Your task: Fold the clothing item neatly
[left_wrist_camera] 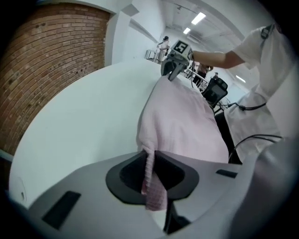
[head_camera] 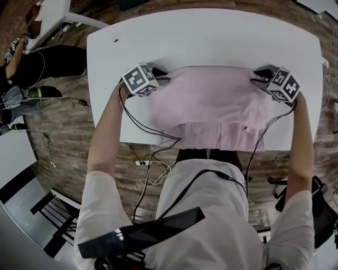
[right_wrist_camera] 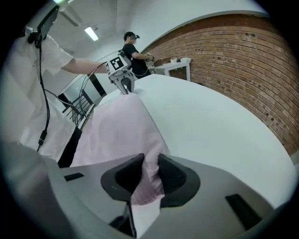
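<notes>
A pale pink garment (head_camera: pixel 214 105) lies spread across the near half of the white table (head_camera: pixel 211 37), its lower edge hanging over the front edge. My left gripper (head_camera: pixel 162 79) is shut on the garment's left far corner; in the left gripper view a strip of pink cloth (left_wrist_camera: pixel 152 179) is pinched between the jaws. My right gripper (head_camera: pixel 257 78) is shut on the right far corner, with bunched pink cloth (right_wrist_camera: pixel 148 179) pressed between its jaws. Each gripper view shows the garment (left_wrist_camera: pixel 180 119) (right_wrist_camera: pixel 119 128) stretching toward the other gripper (left_wrist_camera: pixel 174 71) (right_wrist_camera: pixel 125 86).
The far half of the white table is bare apart from a small dark speck (head_camera: pixel 116 40). A second white table (head_camera: pixel 53 13) and a person in dark clothes (head_camera: pixel 37 63) stand at the left. Cables (head_camera: pixel 153 158) hang from the grippers. A brick wall (right_wrist_camera: pixel 243 60) lies behind.
</notes>
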A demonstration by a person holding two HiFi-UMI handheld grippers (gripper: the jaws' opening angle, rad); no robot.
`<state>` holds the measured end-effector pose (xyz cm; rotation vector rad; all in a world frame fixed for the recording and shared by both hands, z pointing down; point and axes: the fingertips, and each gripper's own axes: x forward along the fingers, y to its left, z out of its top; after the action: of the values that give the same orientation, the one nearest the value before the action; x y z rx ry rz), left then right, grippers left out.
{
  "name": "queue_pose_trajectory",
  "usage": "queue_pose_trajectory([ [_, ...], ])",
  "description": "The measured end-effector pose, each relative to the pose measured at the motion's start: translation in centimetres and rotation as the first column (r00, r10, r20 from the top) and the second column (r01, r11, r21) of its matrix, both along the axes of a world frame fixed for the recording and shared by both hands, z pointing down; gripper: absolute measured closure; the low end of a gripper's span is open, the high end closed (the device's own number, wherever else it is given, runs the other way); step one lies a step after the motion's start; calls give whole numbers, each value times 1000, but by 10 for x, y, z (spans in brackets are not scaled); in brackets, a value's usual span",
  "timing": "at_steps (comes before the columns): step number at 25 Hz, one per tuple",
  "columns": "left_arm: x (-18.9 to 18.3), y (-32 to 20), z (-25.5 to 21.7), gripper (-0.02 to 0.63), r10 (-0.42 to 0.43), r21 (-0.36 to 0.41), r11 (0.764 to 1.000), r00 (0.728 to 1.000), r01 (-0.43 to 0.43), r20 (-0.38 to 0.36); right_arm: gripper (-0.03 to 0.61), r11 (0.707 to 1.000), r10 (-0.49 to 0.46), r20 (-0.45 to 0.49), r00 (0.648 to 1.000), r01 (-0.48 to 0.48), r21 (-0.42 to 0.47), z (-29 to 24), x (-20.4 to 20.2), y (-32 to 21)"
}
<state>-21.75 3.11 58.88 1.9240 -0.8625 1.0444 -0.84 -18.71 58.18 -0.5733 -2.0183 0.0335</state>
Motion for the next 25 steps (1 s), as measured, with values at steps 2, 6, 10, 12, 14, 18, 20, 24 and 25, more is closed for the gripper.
queue_pose_trajectory([
  [2, 4, 1, 3, 574, 34, -7, 999, 999, -34, 20, 512, 999, -44, -13, 999, 44, -2, 2, 1, 4],
  [6, -11, -8, -6, 580, -12, 24, 1000, 1000, 12, 2, 529, 999, -40, 40, 998, 38, 30, -6, -8, -10],
  [10, -40, -36, -25, 580, -53, 76, 996, 998, 52, 19, 532, 993, -28, 100, 995, 16, 117, -19, -29, -38],
  [12, -58, -55, -32, 580, -62, 101, 993, 997, 57, 54, 532, 987, -23, 115, 993, 4, 161, -20, -43, -53],
  [14, -78, -74, -38, 580, -67, 124, 991, 992, 54, 106, 532, 980, -6, 138, 990, -21, 200, -23, -58, -71],
  [18, -116, -114, -49, 580, -74, 170, 985, 972, 36, 222, 532, 945, -7, 178, 984, -51, 322, -33, -95, -111],
  [20, -135, -134, -54, 580, -90, 200, 979, 957, 35, 274, 532, 922, -12, 204, 979, -68, 381, -43, -115, -130],
  [24, -171, -172, -71, 580, -148, 280, 959, 920, 44, 363, 532, 872, -7, 268, 963, -125, 473, -65, -151, -168],
  [25, -179, -180, -78, 580, -161, 307, 951, 906, 37, 391, 532, 859, -4, 285, 958, -143, 492, -71, -159, -178],
])
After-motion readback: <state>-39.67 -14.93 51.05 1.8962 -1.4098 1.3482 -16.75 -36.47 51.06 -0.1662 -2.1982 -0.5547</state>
